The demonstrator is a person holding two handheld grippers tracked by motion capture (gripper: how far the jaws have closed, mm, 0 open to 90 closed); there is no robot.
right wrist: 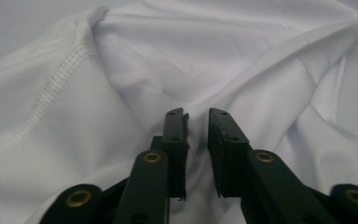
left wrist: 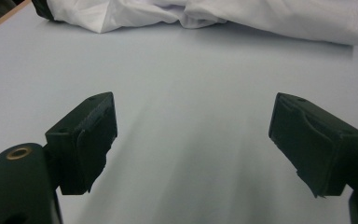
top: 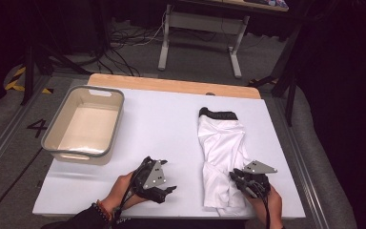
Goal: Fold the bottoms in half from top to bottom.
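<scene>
white garment [top: 221, 148] lies crumpled at table's [top: 162, 119] right, near front edge. right gripper [right wrist: 197, 116] jaws nearly together, pinching fabric fold. left gripper [left wrist: 193, 140] jaws wide apart over bare table. grey bin [top: 57, 138] empty; work looks barely begun.

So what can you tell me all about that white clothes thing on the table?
The white garment looks like thin, stretchy fabric with a black waistband at its far end and a stitched seam. It lies crumpled and wrinkled on the white table, right of the middle. The right gripper pinches a fold of it near the front edge.
</scene>
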